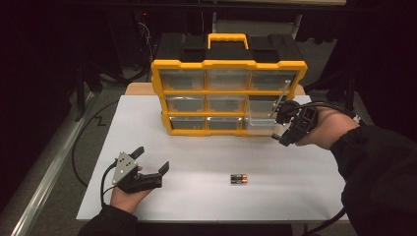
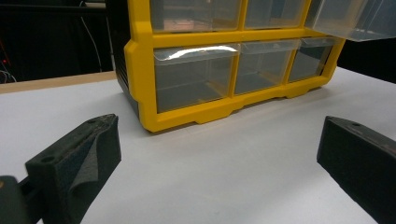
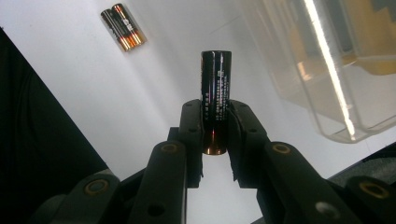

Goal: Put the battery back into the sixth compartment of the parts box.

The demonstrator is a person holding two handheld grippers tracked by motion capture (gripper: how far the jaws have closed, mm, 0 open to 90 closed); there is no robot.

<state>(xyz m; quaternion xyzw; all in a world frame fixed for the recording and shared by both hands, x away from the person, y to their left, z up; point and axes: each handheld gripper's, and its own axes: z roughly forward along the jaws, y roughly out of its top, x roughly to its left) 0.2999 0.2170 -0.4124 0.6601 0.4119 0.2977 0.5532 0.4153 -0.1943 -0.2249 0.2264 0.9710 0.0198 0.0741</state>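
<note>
A yellow organizer [image 1: 228,93] with several clear drawers stands at the back of the white table [image 1: 196,147]. Its middle-right drawer [image 1: 263,118] is pulled out, clear and seen close in the right gripper view [image 3: 327,70]. My right gripper [image 1: 281,129] hangs beside that drawer, shut on a black battery [image 3: 215,93] that stands upright between the pads. Two more batteries [image 1: 239,179] lie side by side on the table, also seen as batteries [image 3: 123,26] from above. My left gripper [image 1: 152,160] rests low at the front left, open with nothing between its fingers [image 2: 79,163].
The organizer [image 2: 224,60] fills the far side ahead of the left gripper, with the pulled-out drawer [image 2: 355,18] jutting at its upper right. Dark floor, cables and a metal rail lie off the table's left edge.
</note>
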